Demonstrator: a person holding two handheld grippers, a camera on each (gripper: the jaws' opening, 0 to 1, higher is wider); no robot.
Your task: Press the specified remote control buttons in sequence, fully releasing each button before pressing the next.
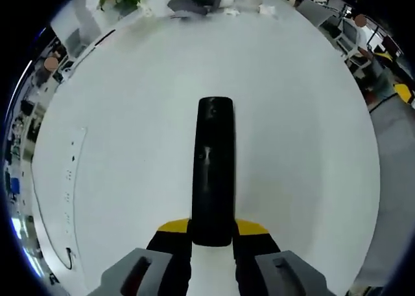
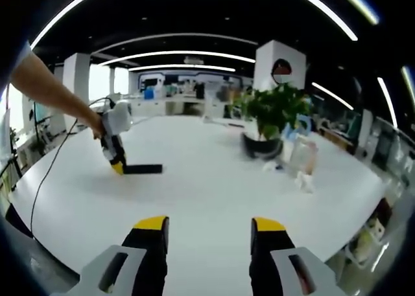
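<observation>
The left gripper (image 1: 212,241) has its jaws clamped on the black remote (image 1: 213,170), steadying it toward 12 o'clock over the white tabletop (image 1: 305,134) for pressing, while the right gripper (image 2: 207,234) waits, jaws apart.

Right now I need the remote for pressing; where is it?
In the left gripper view, the remote sits clamped between the left gripper jaws, over the white table.

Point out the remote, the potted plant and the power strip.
remote (image 1: 214,173), left gripper view, middle of its black body.
potted plant (image 2: 275,108), right gripper view, its leaves.
power strip (image 1: 71,179), left gripper view, middle of its white casing.
</observation>
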